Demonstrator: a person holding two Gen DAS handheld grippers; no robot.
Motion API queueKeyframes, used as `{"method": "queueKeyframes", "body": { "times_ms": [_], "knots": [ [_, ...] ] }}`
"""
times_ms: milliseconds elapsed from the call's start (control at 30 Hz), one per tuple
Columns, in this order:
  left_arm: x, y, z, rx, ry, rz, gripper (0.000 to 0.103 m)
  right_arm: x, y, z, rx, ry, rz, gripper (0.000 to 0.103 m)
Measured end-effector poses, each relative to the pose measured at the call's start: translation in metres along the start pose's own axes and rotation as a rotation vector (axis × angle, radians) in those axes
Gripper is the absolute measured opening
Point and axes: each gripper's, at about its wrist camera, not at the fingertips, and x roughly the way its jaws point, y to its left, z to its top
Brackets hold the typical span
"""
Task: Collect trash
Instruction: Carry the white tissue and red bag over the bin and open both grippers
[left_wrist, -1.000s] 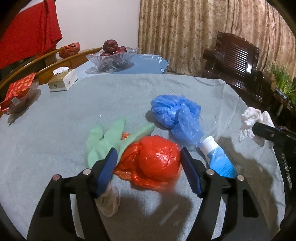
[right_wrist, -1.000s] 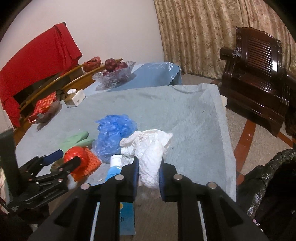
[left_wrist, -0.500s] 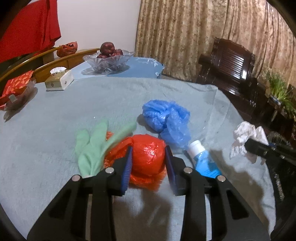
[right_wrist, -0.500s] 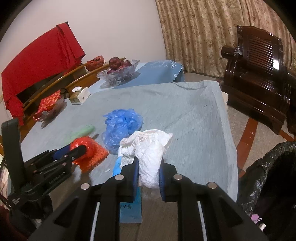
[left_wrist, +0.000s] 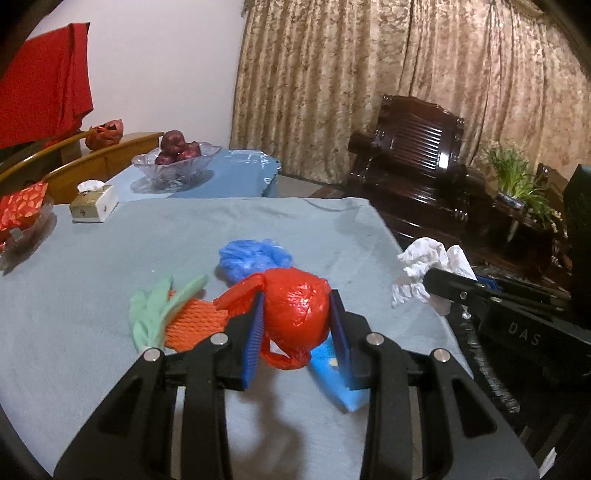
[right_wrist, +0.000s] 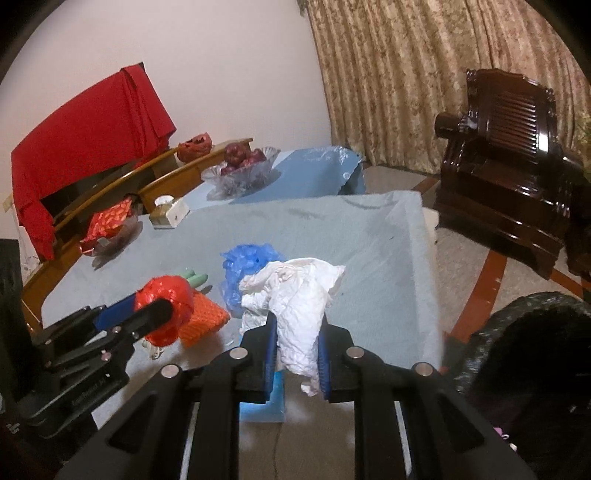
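**Claws loaded, both lifted**

Left claw (left_wrist: 297, 325), wide apart a second ago, now clamps the red bag (left_wrist: 297, 314), raised off the tabletop (left_wrist: 92, 277). Right claw (right_wrist: 297, 354) still grips the white tissue (right_wrist: 295, 295) near the tabletop's right edge.

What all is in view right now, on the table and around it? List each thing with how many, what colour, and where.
red plastic bag: 1, red, balled between the left gripper's pads
white crumpled paper: 1, white, clamped in the right gripper
blue plastic bag: 1, blue, mid-table
green glove: 1, pale green, left of the red bag
orange foam net: 1, orange, beside the glove
blue bottle: 1, blue, near table edge, mostly hidden
tissue box: 1, white, far left of table
glass fruit bowl: 1, clear, dark red fruit, far table
black trash bag: 1, black, on the floor at right
wooden armchair: 1, dark brown, by the curtain
left gripper: 1, black, blue pads
right gripper: 1, black, blue pads
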Motion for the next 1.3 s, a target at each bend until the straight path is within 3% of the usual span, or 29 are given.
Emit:
{"method": "queueKeyframes", "body": {
  "times_ms": [733, 1300],
  "knots": [
    [-0.046, -0.103, 0.004, 0.101, -0.052, -0.191, 0.033, -0.112, -0.043, -0.024, 0.043, -0.088, -0.138, 0.018],
    [-0.036, -0.196, -0.01, 0.219, -0.017, -0.353, 0.033, -0.182, -0.113, -0.055, 0.135, -0.127, -0.296, 0.018]
  ]
}}
